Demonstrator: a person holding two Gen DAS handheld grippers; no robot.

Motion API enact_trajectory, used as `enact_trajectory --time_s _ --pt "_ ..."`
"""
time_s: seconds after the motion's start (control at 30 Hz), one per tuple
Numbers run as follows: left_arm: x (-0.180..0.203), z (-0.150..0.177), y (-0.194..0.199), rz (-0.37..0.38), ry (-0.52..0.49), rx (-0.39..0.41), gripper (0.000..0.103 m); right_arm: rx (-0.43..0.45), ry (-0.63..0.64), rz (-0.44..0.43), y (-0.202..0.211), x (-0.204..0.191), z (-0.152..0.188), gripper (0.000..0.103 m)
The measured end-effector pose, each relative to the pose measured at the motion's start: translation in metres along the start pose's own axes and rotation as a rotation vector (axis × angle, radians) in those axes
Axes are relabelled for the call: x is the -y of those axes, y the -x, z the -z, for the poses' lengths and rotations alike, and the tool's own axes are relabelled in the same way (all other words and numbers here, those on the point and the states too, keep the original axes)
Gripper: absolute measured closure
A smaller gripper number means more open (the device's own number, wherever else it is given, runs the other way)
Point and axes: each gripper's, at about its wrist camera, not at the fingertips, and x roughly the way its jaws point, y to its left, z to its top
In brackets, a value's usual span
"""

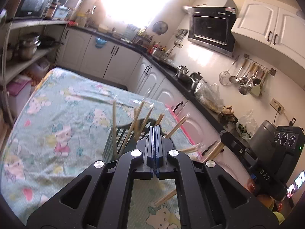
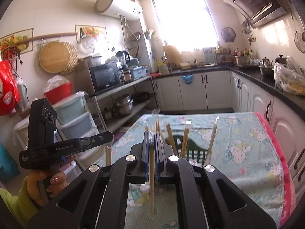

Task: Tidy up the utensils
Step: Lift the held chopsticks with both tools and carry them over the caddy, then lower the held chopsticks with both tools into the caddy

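A dark slatted basket (image 1: 122,133) (image 2: 192,152) stands on the cartoon-print tablecloth with several wooden chopsticks (image 1: 114,126) (image 2: 185,139) upright in it, some in clear wrappers. My right gripper (image 2: 152,133) (image 1: 224,136) hovers just before the basket, shut on one chopstick (image 2: 152,181) (image 1: 213,150) that hangs down between its pads. My left gripper (image 1: 156,128) (image 2: 109,134) is beside it on the left, jaws pressed together with nothing visible between the pads. A chopstick (image 1: 165,197) shows below it over the cloth, and a pair of ends (image 2: 108,156) sits under its tip; whether they touch it is unclear.
The table (image 1: 57,114) (image 2: 247,143) fills the middle of a narrow kitchen. A dark counter (image 2: 257,76) with kettles and bags runs along the right, shelves with pots and a microwave along the left. A hand (image 2: 55,183) holds the left gripper's handle. Wrapped chopsticks (image 1: 190,149) lie near the table's right edge.
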Motion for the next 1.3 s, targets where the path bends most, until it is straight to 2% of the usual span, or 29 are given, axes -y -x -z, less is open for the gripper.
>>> enact_trajectory --time_s 0.3,0.77,1.0,1.3 --pt "0.026 -0.030 -0.001 0.037 -0.050 0.048 0.103 0.087 -0.009 0.008 0.011 0.008 -0.029 0.097" --pt "0.061 -0.078 -0.020 0.058 -0.099 0.120 0.103 0.163 -0.017 0.056 0.011 0.028 -0.065 0.097" --pt "0.074 -0.094 -0.045 0.062 -0.105 0.124 0.103 0.193 -0.029 0.094 0.011 0.044 -0.075 0.097" --pt "0.074 -0.102 -0.075 0.067 -0.084 0.125 0.103 0.217 -0.071 0.127 -0.001 0.069 -0.073 0.097"
